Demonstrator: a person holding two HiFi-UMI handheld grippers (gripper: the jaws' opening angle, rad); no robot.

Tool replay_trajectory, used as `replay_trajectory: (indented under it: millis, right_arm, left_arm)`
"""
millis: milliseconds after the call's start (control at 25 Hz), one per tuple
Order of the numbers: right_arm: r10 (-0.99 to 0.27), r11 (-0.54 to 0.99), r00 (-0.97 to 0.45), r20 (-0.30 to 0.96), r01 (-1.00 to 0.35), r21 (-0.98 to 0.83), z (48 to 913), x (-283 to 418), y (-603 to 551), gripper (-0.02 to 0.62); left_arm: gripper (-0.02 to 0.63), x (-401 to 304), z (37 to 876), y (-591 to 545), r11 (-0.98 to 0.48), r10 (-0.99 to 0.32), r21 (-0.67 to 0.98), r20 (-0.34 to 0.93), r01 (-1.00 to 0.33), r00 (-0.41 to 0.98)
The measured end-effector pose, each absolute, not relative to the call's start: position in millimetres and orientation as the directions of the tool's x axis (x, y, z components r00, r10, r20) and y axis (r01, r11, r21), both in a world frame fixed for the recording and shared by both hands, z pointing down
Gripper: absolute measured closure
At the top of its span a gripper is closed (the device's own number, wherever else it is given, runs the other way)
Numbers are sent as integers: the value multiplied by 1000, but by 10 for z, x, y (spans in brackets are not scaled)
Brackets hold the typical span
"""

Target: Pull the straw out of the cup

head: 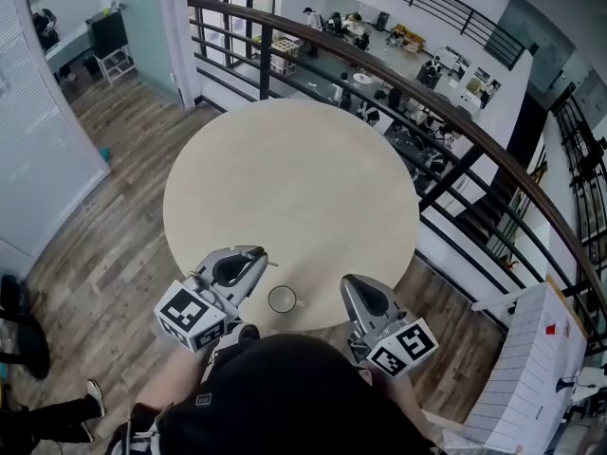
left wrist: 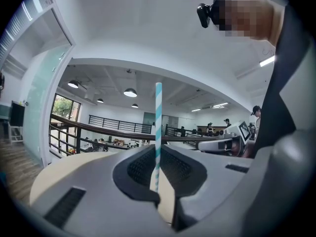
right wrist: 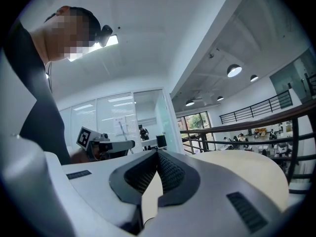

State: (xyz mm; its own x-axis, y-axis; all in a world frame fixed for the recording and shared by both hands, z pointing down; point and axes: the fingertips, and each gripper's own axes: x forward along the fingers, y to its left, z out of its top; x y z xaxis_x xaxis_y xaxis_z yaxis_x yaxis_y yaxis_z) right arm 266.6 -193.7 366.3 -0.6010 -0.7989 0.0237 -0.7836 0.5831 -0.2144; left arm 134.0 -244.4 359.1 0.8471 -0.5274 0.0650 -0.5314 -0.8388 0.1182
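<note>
A white cup (head: 283, 300) with a small handle stands near the front edge of the round beige table (head: 294, 188), between my two grippers. In the left gripper view a blue-and-white striped straw (left wrist: 158, 122) stands upright, pinched between the jaws of my left gripper (left wrist: 158, 152). From the head view, the left gripper (head: 256, 254) hovers just left of the cup and I cannot make out the straw. My right gripper (right wrist: 157, 154) is shut with nothing between its jaws, and it sits right of the cup (head: 351, 284).
A dark metal railing (head: 398, 93) curves behind the table, with an open office floor below it. Wood flooring (head: 104, 226) lies to the left, along a glass wall. A white board (head: 531, 368) leans at the right.
</note>
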Motion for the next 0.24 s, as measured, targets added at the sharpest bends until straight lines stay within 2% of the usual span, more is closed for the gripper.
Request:
replay_trajectory:
  millis: [240]
  right_arm:
    - [-799,582,-601,26,-783,-220,3701,2620,-1931,574]
  left_arm:
    - [575,1273,3687,-2442,-831,-531,142,84,-537,843]
